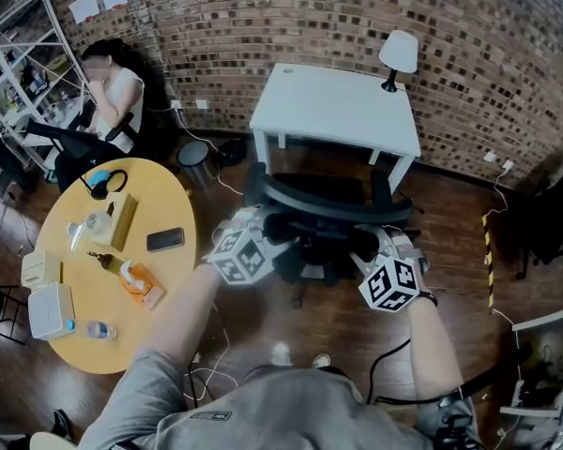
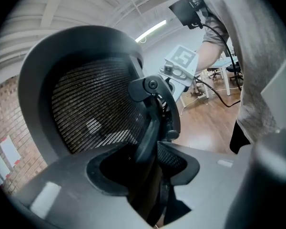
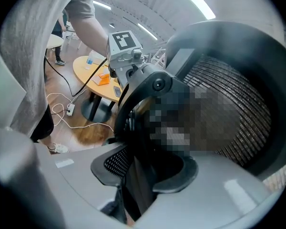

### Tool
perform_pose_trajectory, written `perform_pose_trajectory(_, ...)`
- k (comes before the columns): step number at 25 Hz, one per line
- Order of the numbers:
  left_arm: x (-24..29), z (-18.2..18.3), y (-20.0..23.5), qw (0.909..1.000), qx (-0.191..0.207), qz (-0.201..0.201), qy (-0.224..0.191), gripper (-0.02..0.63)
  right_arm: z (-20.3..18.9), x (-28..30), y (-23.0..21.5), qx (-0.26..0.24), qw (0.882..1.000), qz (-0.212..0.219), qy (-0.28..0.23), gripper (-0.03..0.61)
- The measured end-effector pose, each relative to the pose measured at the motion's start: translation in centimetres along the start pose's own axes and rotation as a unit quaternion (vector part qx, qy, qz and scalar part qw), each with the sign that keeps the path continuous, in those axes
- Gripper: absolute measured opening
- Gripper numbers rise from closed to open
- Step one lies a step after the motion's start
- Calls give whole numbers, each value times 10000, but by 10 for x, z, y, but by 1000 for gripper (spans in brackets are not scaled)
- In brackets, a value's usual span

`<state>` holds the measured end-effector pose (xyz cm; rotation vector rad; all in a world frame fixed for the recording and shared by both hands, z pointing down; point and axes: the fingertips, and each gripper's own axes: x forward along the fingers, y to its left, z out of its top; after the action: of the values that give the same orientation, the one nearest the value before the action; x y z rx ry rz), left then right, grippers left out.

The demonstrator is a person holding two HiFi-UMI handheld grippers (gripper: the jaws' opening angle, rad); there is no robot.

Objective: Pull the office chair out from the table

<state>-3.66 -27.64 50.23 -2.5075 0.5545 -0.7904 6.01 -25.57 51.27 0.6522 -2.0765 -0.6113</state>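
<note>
The office chair (image 1: 330, 204) back is seen to be black woven mesh, a bit see-through, set in a smooth, dark matt plastic frame. Pretty much the same matt grey plastic is seen on the left hand-held gripper (image 2: 148, 168) and right hand-held gripper (image 3: 143, 171), with darker pads, partly perforated. The floor (image 1: 460, 251) is dark wood with a soft sheen. The wall (image 1: 291, 17) is rough brick, the white tabletop (image 1: 342, 101) smooth and matt, and the round tabletop (image 1: 174, 279) pale and wood-toned.

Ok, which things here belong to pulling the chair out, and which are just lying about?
In the job: office chair, white table, left gripper and right gripper, both clamped on the chair's back frame.
Lying about: lamp, round table, phone, headphones, seated person.
</note>
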Motion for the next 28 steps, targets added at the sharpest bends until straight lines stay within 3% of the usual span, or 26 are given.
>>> perform_pose_trajectory(19, -29, 44, -74, 9979, -302, 448, 365, 186, -3, -64, 48, -197, 9986, 294, -398, 153)
perform_pose_trajectory(28, -54, 47, -102, 9987, -157, 449, 184, 184, 11, -81, 78, -165, 9991, 226, -325, 153)
